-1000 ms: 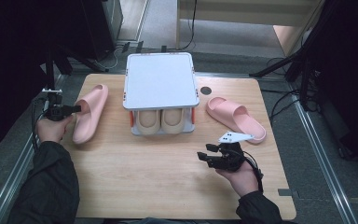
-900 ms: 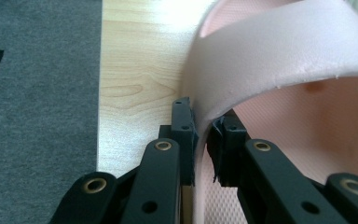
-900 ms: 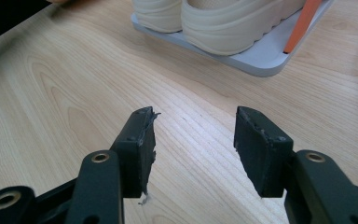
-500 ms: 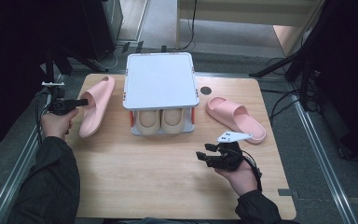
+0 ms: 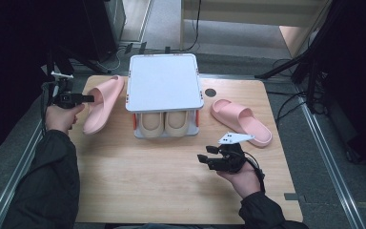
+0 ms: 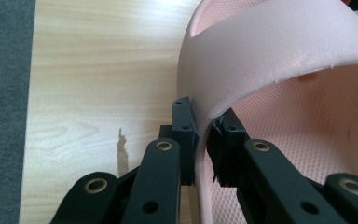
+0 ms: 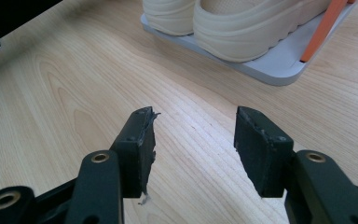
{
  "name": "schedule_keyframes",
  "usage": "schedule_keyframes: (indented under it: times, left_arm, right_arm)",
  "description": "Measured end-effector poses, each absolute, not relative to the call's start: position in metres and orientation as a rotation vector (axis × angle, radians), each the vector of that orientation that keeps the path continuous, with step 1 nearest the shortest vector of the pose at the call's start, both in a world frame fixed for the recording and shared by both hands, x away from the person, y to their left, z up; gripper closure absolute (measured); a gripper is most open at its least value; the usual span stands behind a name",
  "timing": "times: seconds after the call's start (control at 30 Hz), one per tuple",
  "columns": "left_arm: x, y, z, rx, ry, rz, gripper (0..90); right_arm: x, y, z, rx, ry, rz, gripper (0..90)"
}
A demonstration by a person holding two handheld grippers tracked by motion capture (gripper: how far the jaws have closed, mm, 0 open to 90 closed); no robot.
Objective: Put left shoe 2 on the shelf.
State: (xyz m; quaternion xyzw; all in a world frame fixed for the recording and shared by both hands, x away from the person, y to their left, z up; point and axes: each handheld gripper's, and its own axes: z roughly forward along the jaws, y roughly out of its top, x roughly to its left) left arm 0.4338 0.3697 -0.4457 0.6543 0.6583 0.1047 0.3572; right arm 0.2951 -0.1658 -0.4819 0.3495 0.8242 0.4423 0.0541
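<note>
the left gripper (image 5: 86, 98) is clamped on the edge of the strap of a pink slipper (image 5: 102, 103) at the left side of the wooden table (image 5: 138, 191). in the left gripper view the two black pads (image 6: 185, 130) pinch the strap's rim from either side, one pad outside and one inside the slipper (image 6: 289, 93). from the high view the slipper looks tipped up, its toe end pointing away toward the far edge of the table and its side close to the rack. whether its heel end rests on the wood i cannot tell.

the right gripper (image 5: 203, 159) sits in the person's right hand (image 5: 240, 176) over the near right part of the table, jaws spread wide with nothing between them. in the right gripper view bare wood shows in the gap of the right gripper (image 7: 193, 135).

in the middle stands a small white shoe rack (image 5: 164, 81) with orange posts. a pair of beige shoes (image 5: 164, 124) sits side by side on its lower shelf, heels toward the person; the flat top shelf is bare. the right gripper view shows those beige shoes (image 7: 233, 23) on the grey base just ahead of it.

a second pink slipper (image 5: 240, 120) lies flat on the table to the right of the rack, well apart from the first, just beyond the right gripper.
</note>
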Motion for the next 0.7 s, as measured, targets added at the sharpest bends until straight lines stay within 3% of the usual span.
schedule_keyframes:
  times: [0.7]
  left_arm:
    - [0.454, 0.345, -0.382, 1.698, 1.701, 0.293, 80.3]
  right_arm:
    - [0.298, -0.164, -0.48, 1.048, 2.515, 1.36, 48.7]
